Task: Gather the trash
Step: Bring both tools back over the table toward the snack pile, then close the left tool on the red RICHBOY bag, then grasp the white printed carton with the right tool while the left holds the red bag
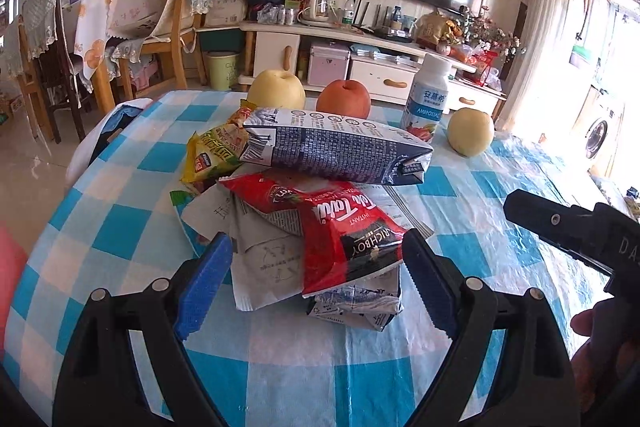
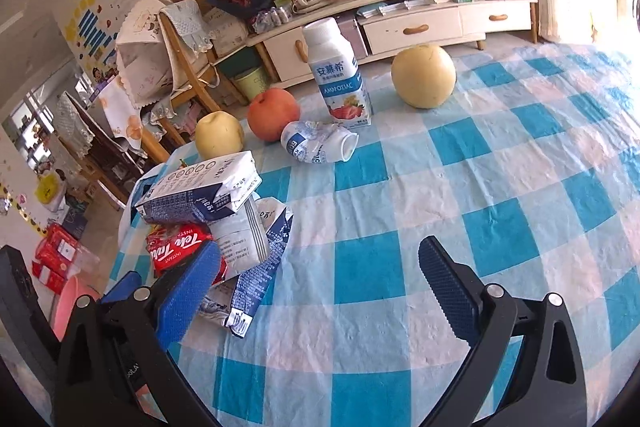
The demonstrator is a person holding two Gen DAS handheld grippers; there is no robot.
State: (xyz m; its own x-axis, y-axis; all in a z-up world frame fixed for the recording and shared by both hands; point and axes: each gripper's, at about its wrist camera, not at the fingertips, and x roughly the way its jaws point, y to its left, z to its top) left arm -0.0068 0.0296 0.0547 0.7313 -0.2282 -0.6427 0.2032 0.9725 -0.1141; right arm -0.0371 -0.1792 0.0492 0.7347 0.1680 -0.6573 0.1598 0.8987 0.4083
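Left gripper (image 1: 316, 267): spread wide, holding nothing, low over the bench (image 1: 360, 387). Trash pile directly ahead, its near edge between the blue pads (image 1: 204, 283): red instant-drink packet (image 1: 340, 231) on top of flattened paper cartons (image 1: 268, 267), dark blue carton (image 1: 340, 147) lying across the far part of the pile, yellow-green wrapper (image 1: 212, 155) ahead and to the left. Beyond the pile: yellow apple (image 1: 276, 91), red apple (image 1: 343, 98), upright white bottle (image 1: 428, 95), second yellow apple (image 1: 471, 131). Right gripper (image 2: 320, 287): spread wide, empty, over checked cloth, with the pile at its left pad (image 2: 192, 291). Crushed white bottle (image 2: 320, 146) lying on its side well ahead of the right gripper, just beside the upright white bottle and red apple.
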